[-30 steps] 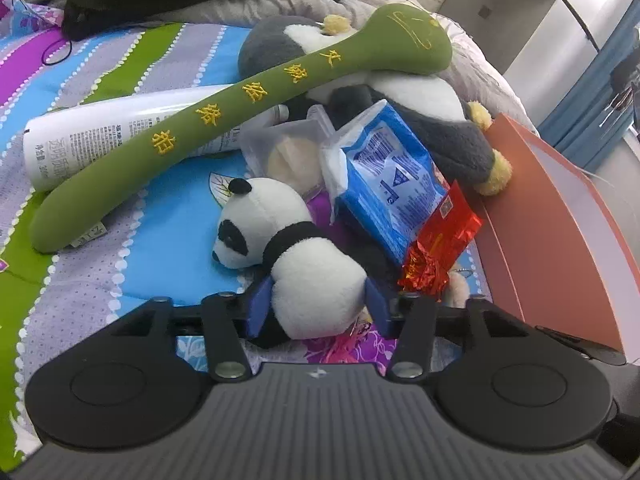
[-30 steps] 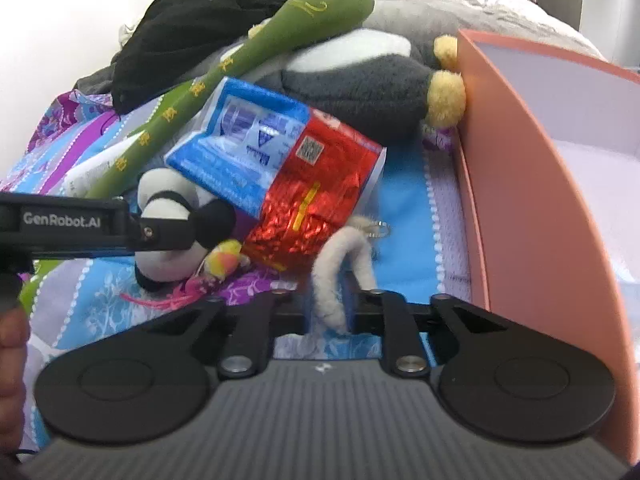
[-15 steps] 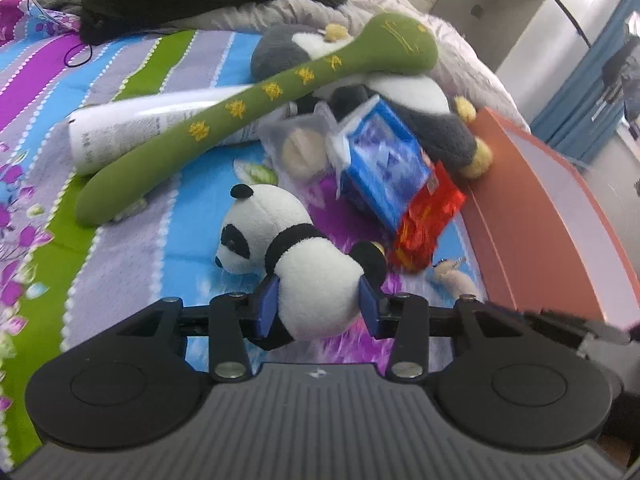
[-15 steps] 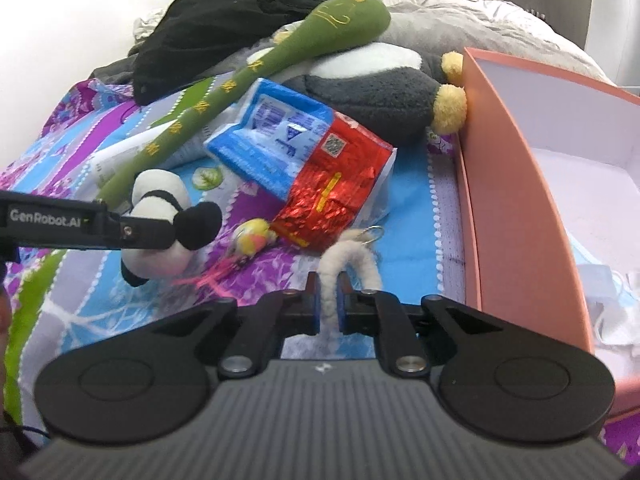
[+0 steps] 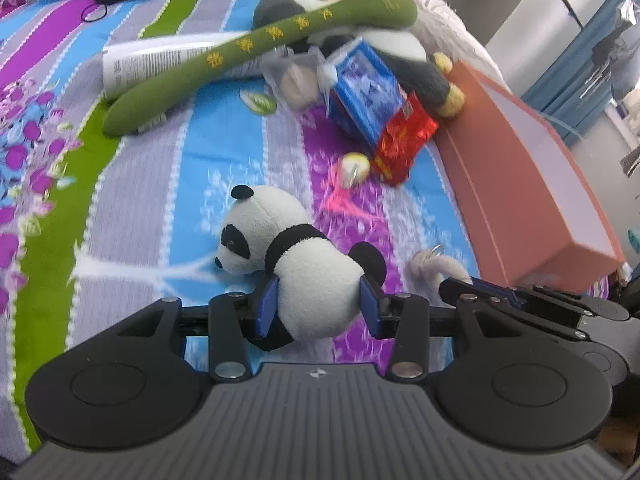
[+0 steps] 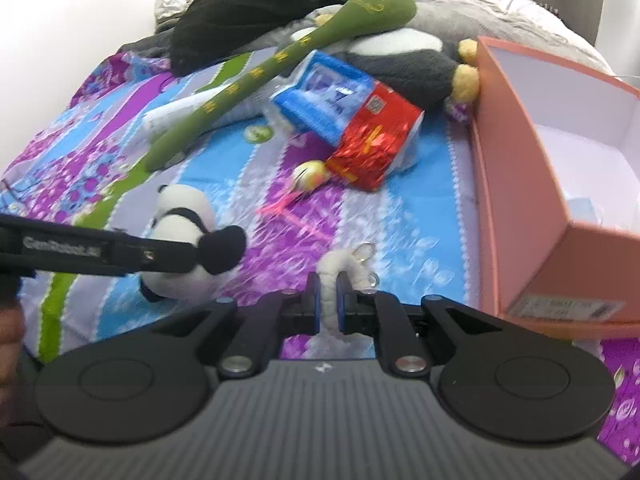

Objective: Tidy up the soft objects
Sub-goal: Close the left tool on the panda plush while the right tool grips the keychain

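My left gripper (image 5: 318, 308) is shut on the body of a small plush panda (image 5: 296, 264), held above the striped bedspread. My right gripper (image 6: 328, 306) is shut on a small cream plush keychain (image 6: 340, 264) with a metal ring. In the right wrist view the panda (image 6: 180, 220) and the left gripper's black arm (image 6: 100, 250) show at the left. In the left wrist view the keychain (image 5: 434, 266) and the right gripper (image 5: 480, 290) sit just right of the panda. A salmon-pink open box (image 6: 532, 184) stands to the right.
Further back lie a long green plush stick (image 5: 256, 48), a grey and white plush penguin (image 6: 412, 64), a white tube (image 5: 160, 60), a blue packet (image 6: 320, 96), a red foil packet (image 6: 372, 140) and a small yellow toy with pink strands (image 5: 352, 166). Black clothing (image 6: 260, 4) lies at the far end.
Both grippers have pulled back from the pile toward me, carrying the panda and the cream keychain. The pile now looks farther away and more bedspread shows between.
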Motion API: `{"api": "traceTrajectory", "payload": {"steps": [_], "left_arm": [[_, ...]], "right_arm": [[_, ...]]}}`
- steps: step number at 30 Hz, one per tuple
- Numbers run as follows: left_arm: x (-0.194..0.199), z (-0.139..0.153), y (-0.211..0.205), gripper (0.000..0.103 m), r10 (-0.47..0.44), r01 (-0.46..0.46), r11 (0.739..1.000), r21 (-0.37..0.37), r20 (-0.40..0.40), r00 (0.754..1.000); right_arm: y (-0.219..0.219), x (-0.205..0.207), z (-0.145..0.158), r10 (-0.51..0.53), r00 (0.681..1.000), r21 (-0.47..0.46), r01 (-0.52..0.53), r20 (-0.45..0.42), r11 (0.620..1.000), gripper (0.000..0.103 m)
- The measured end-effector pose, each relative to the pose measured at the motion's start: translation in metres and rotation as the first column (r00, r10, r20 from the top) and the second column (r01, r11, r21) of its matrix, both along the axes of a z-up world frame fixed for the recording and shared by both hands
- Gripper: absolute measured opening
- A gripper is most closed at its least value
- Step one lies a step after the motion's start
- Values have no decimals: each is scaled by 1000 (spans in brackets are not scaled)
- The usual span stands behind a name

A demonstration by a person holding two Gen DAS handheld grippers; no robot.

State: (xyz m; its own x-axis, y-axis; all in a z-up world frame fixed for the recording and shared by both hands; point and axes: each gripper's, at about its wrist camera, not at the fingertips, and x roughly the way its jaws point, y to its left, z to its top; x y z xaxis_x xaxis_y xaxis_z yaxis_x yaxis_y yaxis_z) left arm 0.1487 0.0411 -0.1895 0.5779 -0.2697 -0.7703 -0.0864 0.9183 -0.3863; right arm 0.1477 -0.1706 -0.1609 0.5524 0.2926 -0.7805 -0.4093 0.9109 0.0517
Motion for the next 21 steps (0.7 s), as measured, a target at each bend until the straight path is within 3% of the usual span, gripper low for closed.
{"api": "traceTrajectory", "payload": {"steps": [3,11,13,15,21], "left_arm": [[-7,-3,-4,51,-5,5,1000,13,-2,1000],[-14,-3,12,57,116,-115,989,-90,7,993],[-14,-3,15,58,146,-144,982,-120,2,989],[-14,-4,18,58,177,-177,973,-149,-11,984],[-11,-14,16,58,203,-206,965,-164,-34,979]], "right_arm": [[2,-6,-6,-10,999,5,10,-36,1000,11],[2,-8,0,-12,999,34,14,-46,999,18],[1,-7,5,-14,999,45,16,-42,999,41],[0,-6,8,-19,999,58,21,-33,998,53],[0,2,-5,-28,998,33,29,-54,999,53]]}}
